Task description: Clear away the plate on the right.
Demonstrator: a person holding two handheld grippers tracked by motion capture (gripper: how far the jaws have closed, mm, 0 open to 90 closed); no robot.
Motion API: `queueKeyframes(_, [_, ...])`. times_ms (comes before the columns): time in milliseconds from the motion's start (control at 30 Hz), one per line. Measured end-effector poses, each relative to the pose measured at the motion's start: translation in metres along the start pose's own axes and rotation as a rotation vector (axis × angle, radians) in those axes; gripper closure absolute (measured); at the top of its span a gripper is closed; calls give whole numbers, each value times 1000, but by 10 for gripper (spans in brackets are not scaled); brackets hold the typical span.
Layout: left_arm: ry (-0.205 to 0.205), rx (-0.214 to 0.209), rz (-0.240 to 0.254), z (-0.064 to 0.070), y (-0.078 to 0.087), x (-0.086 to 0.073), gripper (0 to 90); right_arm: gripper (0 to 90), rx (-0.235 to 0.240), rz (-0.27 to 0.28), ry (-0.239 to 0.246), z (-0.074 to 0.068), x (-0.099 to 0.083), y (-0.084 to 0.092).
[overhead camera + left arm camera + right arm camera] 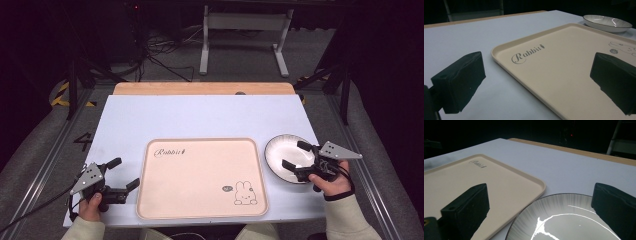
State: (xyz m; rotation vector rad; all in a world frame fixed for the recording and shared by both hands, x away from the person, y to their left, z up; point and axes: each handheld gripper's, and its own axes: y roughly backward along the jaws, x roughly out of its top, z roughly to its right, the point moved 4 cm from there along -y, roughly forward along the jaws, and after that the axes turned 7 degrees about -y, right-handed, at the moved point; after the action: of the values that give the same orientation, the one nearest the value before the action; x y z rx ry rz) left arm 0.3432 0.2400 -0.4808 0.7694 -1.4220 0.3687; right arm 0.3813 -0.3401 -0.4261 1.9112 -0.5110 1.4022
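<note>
A cream tray [200, 150] with a "Rabbit" word and a rabbit drawing lies on the white table; it also lies ahead in the left gripper view [564, 62] and at the left in the right gripper view [506, 182]. A white plate [280, 150] with a dark rim sits just right of the tray, at the far right in the left gripper view [607, 23]. My left gripper [125, 173] is open, low over the table beside the tray's left edge. My right gripper [296, 155] is open over the plate [564, 217], jaws wide apart, nothing between them.
The white table top [200, 115] has a wooden strip [200, 88] along its far edge. Beyond it on the floor stand a grey frame [245, 35] and cables. Metal rails run along both sides of the table.
</note>
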Motion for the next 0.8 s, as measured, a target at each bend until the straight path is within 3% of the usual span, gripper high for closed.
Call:
queueKeyframes(400, [-1,1,2,0,0,0,3,28,-50,-8,-7,17,4,6])
queueKeyframes(567, [-2,2,4,0,-1,0,3,36,-67,-18,-31,25,4,8])
queueKeyframes(800, [-2,2,3,1,-1,0,3,28,-126,3,-36,36,7,11])
